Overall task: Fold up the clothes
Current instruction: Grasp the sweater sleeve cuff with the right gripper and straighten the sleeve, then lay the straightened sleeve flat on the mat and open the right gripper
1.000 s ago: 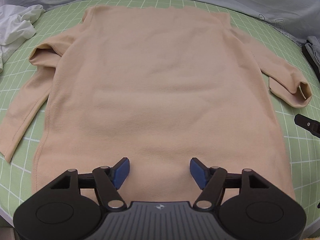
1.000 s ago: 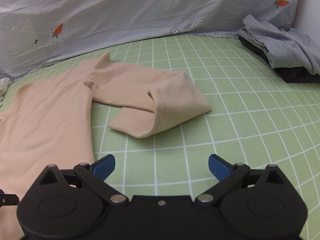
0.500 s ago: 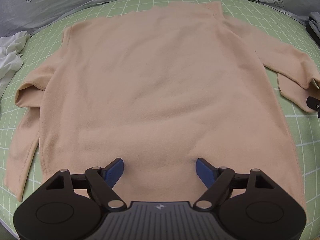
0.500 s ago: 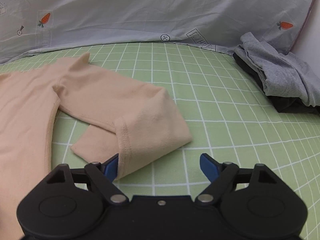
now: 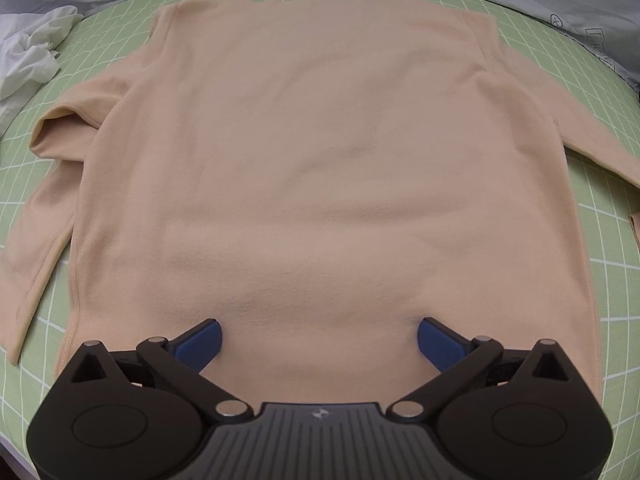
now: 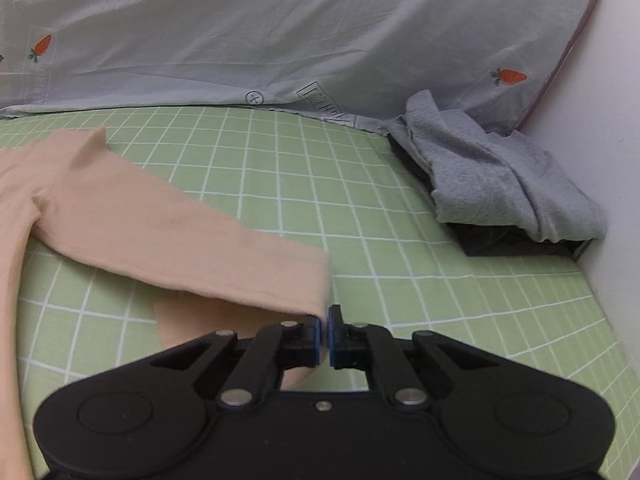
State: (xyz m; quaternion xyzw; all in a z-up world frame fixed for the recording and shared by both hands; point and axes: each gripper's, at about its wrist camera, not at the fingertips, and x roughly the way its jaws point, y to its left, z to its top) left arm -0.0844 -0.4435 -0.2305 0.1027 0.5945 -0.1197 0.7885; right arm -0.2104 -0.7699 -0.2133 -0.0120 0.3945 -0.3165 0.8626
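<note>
**Peach top flat on the bed, right gripper pinching the sleeve**

Left wrist view first: the peach long-sleeved top lies spread flat on the green checked sheet, hem end nearest the camera, neckline at the far side. The left gripper sits right over the hem area, its jaws opening wide with the blue pads apart and only flat fabric between them, nothing gripped. A crumpled white garment sits off at the far left edge of the sheet.

Right wrist view: the right gripper is clamped tight on the folded end of the top's sleeve, which runs out across the sheet from the body of the top. Over by the wall there's a grey garment piled on something dark. A pale carrot-print cloth fills the back.
</note>
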